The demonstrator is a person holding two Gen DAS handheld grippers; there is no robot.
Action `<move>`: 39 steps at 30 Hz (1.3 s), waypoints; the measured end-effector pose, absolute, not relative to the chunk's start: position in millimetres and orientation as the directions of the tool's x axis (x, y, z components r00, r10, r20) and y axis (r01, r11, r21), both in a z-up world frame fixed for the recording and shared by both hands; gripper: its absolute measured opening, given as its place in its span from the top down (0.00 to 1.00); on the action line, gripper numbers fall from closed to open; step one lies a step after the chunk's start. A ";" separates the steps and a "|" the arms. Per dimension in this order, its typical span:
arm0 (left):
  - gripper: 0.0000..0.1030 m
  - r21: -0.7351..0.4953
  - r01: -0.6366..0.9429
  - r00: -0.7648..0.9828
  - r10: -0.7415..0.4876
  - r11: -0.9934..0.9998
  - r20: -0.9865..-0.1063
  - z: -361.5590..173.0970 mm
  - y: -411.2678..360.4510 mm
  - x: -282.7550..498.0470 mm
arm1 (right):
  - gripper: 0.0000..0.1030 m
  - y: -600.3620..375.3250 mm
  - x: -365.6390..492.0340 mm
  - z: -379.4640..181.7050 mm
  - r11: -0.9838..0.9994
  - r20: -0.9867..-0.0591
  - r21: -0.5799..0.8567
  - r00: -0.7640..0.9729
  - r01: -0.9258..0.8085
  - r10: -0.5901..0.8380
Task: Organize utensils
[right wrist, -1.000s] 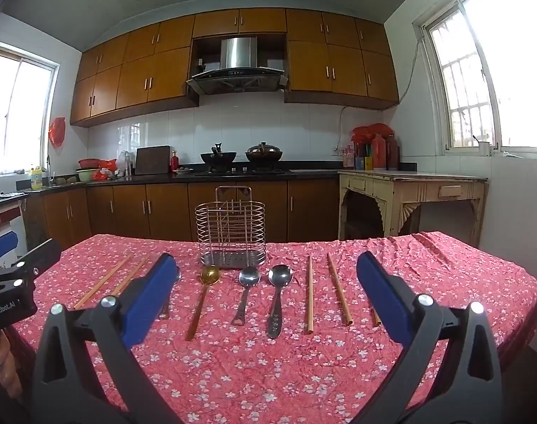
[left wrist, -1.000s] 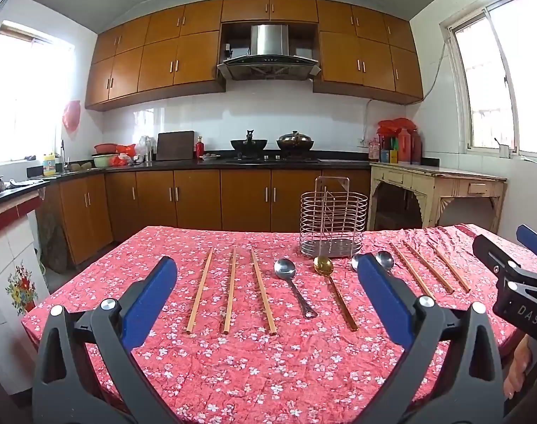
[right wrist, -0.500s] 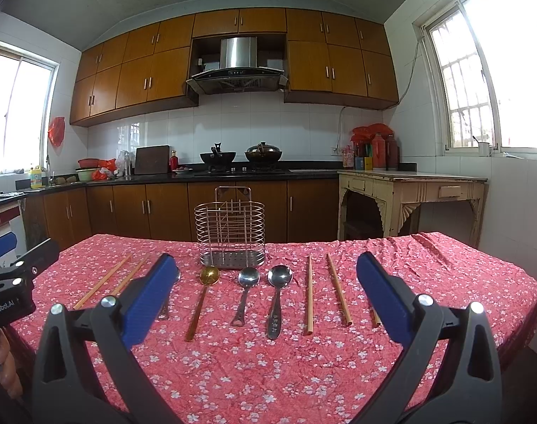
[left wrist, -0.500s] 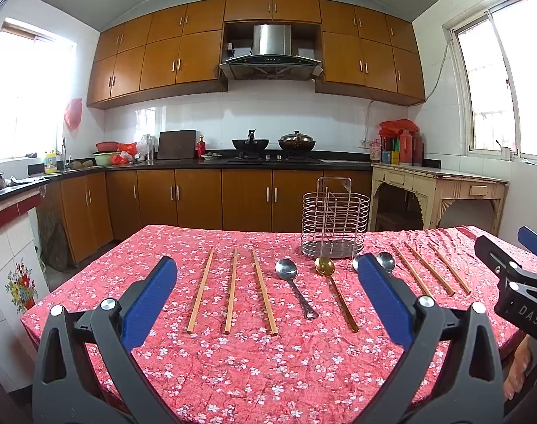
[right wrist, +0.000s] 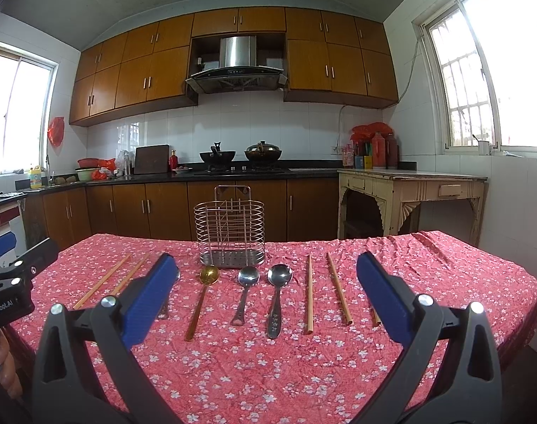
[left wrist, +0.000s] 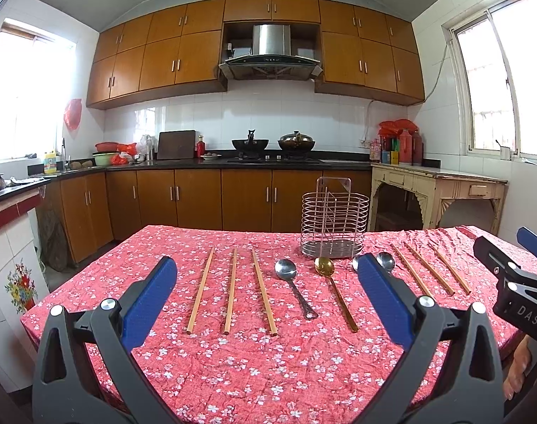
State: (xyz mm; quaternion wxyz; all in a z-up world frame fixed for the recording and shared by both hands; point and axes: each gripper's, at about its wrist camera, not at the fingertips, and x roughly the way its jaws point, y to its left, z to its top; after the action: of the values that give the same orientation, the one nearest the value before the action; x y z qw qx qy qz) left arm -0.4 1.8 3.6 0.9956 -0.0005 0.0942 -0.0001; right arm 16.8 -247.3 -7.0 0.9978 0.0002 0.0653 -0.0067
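Observation:
A wire utensil holder (left wrist: pixel 334 227) (right wrist: pixel 229 235) stands empty at the far middle of the table with a red flowered cloth (left wrist: pixel 268 364). In front of it lie three wooden chopsticks (left wrist: pixel 230 289) on the left, a steel spoon (left wrist: pixel 292 282), a gold spoon (left wrist: pixel 333 291) (right wrist: pixel 201 298), two more steel spoons (right wrist: pixel 245 293) (right wrist: pixel 277 296), and three more chopsticks (right wrist: pixel 309 293) on the right. My left gripper (left wrist: pixel 268 304) is open and empty above the table's near side. My right gripper (right wrist: pixel 268 304) is open and empty too, to the right of the left one.
Wooden kitchen cabinets and a black counter (left wrist: pixel 212 166) with a stove run behind the table. A cream side table (right wrist: pixel 409 190) stands at the back right. The table's near and side edges drop to the floor.
Both grippers have barely shifted; the views are almost the same. Nothing on the table has moved.

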 end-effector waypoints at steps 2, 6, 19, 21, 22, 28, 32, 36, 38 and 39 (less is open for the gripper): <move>0.02 -0.001 -0.002 0.982 0.001 1.000 -0.187 3.7 1.8 -0.8 | 0.04 -247.2 16.5 -6.8 1.000 -0.131 -0.001 0.991 0.014 -0.014; 0.02 -0.002 0.000 0.982 0.000 1.000 -0.187 3.7 1.9 -0.7 | 0.04 -247.3 18.9 -9.0 1.000 -0.132 0.001 0.991 0.015 -0.015; 0.02 0.001 0.001 0.983 0.000 1.000 -0.184 2.6 0.7 -0.8 | 0.04 -247.1 19.7 -9.8 1.000 -0.134 0.000 0.991 0.016 -0.016; 0.02 0.002 0.000 0.983 0.001 1.000 -0.185 2.5 0.5 -0.7 | 0.04 -247.5 19.5 -9.7 1.000 -0.135 0.002 0.991 0.016 -0.015; 0.02 0.002 0.000 0.983 0.001 1.000 -0.184 2.3 0.8 -0.9 | 0.04 -247.4 19.5 -9.8 1.000 -0.135 0.002 0.991 0.015 -0.015; 0.02 0.001 -0.001 0.983 0.001 1.000 -0.184 2.3 0.8 -0.6 | 0.04 -247.5 19.7 -9.9 1.000 -0.135 0.003 0.991 0.015 -0.015; 0.02 0.001 0.000 0.983 0.000 1.000 -0.185 2.5 1.1 -0.7 | 0.04 -247.4 19.8 -10.0 1.000 -0.135 0.003 0.991 0.015 -0.015; 0.02 0.000 0.000 0.983 0.000 1.000 -0.185 2.3 1.1 -0.6 | 0.04 -247.5 19.7 -9.7 1.000 -0.136 0.003 0.991 0.015 -0.015; 0.02 0.001 -0.001 0.982 0.002 1.000 -0.187 1.9 0.8 -0.5 | 0.04 -247.4 20.8 -11.4 1.000 -0.138 0.005 0.990 0.017 -0.017; 0.02 0.000 -0.002 0.982 0.002 1.000 -0.187 1.9 1.2 -1.3 | 0.04 -247.5 21.2 -12.2 1.000 -0.140 0.007 0.990 0.018 -0.017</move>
State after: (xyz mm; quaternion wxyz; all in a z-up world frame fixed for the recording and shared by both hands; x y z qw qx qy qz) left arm -1.3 1.2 1.9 0.9956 0.0001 0.0941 0.0012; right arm 21.2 -247.5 -12.2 0.9975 0.0040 0.0703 -0.0087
